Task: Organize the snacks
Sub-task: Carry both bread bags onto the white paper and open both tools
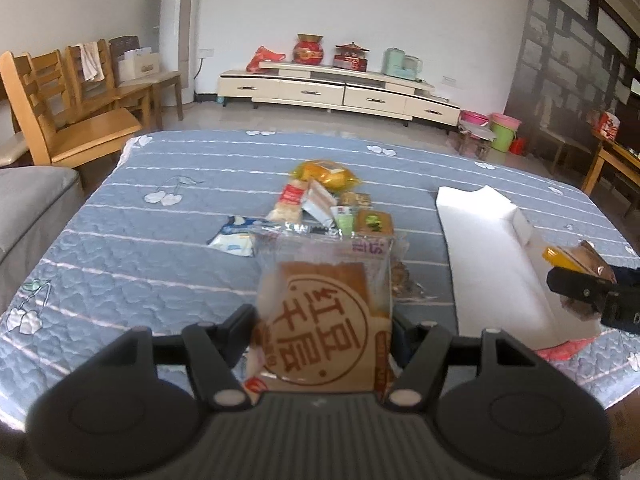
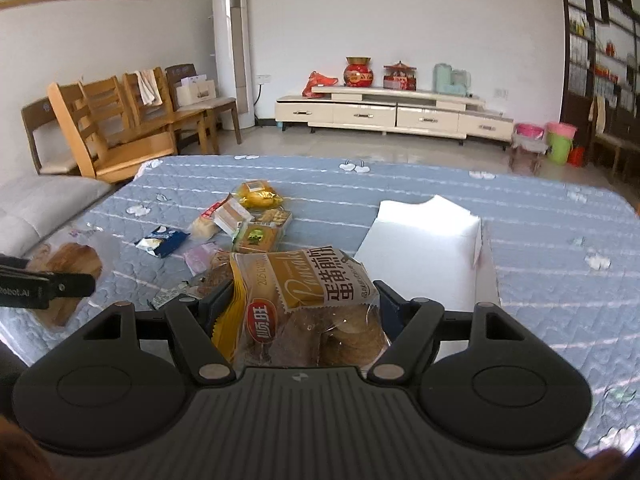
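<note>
My left gripper (image 1: 320, 320) is shut on a clear bread packet (image 1: 324, 304) with a round brown stamp, held upright above the blue quilted table (image 1: 140, 248). My right gripper (image 2: 304, 300) is shut on a gold biscuit bag (image 2: 308, 296) with round biscuits showing through. Each gripper shows in the other's view: the right gripper (image 1: 572, 280) with its bag over the white box (image 1: 492, 248), the left gripper (image 2: 80, 278) with the bread packet (image 2: 76, 264) at the far left. A pile of snack packets (image 1: 328, 200) (image 2: 252, 220) lies mid-table. The open white box (image 2: 424, 248) sits to its right.
A blue-and-white packet (image 1: 236, 240) lies apart, left of the pile. Wooden chairs (image 1: 68, 112) stand beyond the table's left corner, and a grey cushion (image 1: 28, 208) lies at its left side. A low cream cabinet (image 1: 340, 88) lines the far wall.
</note>
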`<move>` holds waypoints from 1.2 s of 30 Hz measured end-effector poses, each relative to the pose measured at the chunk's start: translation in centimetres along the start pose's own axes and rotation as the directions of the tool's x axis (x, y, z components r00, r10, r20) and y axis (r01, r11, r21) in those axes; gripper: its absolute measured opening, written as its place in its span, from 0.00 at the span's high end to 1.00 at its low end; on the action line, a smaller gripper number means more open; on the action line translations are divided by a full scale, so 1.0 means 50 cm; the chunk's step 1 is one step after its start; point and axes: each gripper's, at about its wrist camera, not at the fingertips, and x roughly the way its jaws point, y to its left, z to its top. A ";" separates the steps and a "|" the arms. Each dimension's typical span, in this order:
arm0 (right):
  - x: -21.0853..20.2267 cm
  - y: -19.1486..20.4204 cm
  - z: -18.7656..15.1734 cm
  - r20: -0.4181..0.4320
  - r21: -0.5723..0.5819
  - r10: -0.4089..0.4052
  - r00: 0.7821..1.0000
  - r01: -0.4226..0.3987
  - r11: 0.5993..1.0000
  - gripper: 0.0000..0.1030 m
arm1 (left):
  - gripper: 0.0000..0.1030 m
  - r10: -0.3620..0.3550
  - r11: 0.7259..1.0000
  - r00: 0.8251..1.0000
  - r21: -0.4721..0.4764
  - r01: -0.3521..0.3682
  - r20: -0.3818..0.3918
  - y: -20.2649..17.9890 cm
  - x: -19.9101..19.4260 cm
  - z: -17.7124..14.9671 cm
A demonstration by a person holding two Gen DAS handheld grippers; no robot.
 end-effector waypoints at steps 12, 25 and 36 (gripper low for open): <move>-0.008 -0.084 0.035 0.040 0.159 0.097 0.994 -0.102 0.982 0.12 | 0.35 -0.018 0.999 1.000 0.029 0.018 0.013 -0.042 0.001 0.023; 0.045 -0.105 0.057 -0.002 0.047 -0.145 0.989 0.145 0.988 0.12 | 0.37 -0.141 0.983 0.990 0.122 0.140 0.005 -0.188 0.055 0.087; 0.098 -0.156 0.062 -0.051 0.016 -0.197 0.979 0.198 0.980 0.13 | 0.37 -0.210 0.961 0.975 0.170 0.219 -0.067 -0.300 0.157 0.094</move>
